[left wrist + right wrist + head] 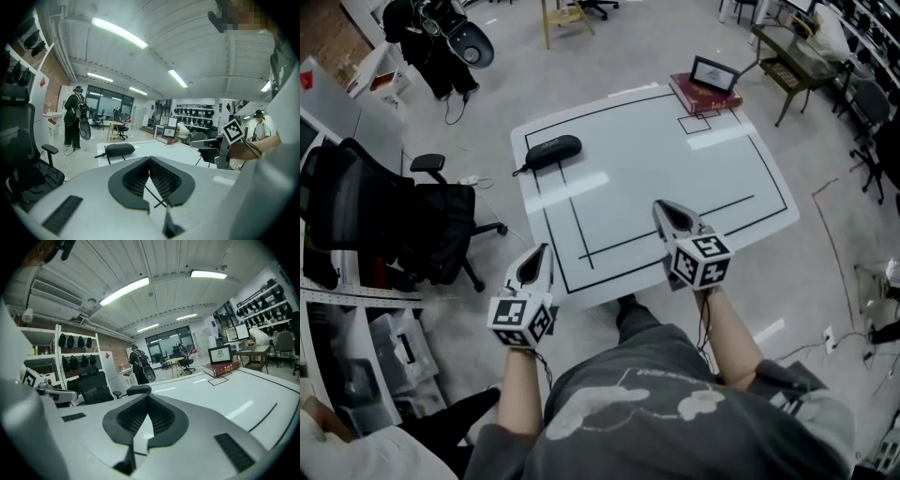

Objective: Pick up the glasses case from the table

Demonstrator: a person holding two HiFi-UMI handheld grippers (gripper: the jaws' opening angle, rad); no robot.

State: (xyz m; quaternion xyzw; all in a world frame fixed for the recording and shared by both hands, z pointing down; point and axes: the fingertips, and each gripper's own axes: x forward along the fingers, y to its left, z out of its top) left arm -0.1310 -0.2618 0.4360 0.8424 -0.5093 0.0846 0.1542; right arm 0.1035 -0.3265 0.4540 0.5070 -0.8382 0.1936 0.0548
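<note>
A black glasses case (551,150) with a short strap lies on the white table (675,159) near its far left corner. It shows straight ahead in the left gripper view (119,149), and just above the jaw tips in the right gripper view (138,389). My left gripper (546,249) hovers at the table's near left edge, jaws shut and empty (149,160). My right gripper (659,206) is over the near middle of the table, well short of the case. Its jaws meet at the tips with nothing between them (148,397).
A red book (705,92) with a small framed picture (714,72) on top sits at the table's far right corner. A black office chair (384,220) stands left of the table. Black tape lines cross the tabletop. A person with a backpack (75,119) stands far off.
</note>
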